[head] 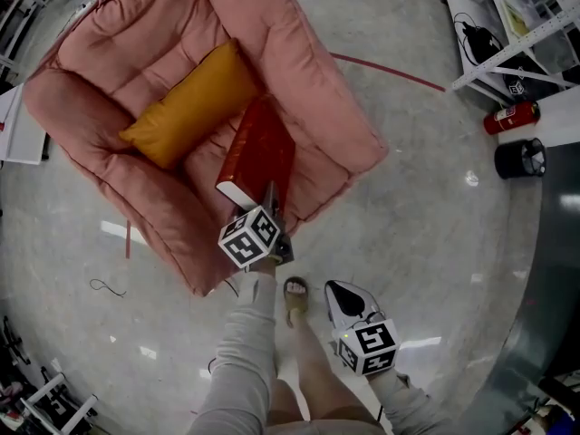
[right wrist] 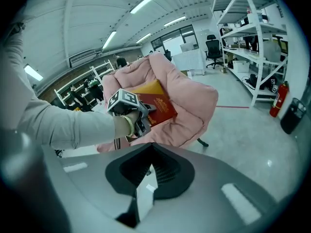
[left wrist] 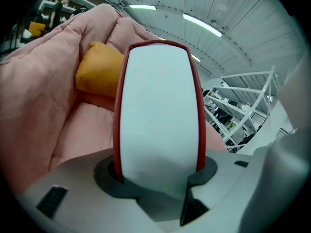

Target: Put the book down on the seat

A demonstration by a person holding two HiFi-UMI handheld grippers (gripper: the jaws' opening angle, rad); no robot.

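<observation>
A red hardcover book with white page edges hangs over the front of the pink padded chair's seat. My left gripper is shut on the book's near end. In the left gripper view the book stands upright between the jaws, with the page edges facing the camera. A yellow cushion lies on the seat behind the book. My right gripper hangs low beside the person's feet, shut and holding nothing. The right gripper view shows the book held over the chair.
A red fire extinguisher and a black bin stand at the right by white shelving. A red line crosses the floor behind the chair. A sandalled foot stands near the chair's front edge. A thin cable lies on the floor at the left.
</observation>
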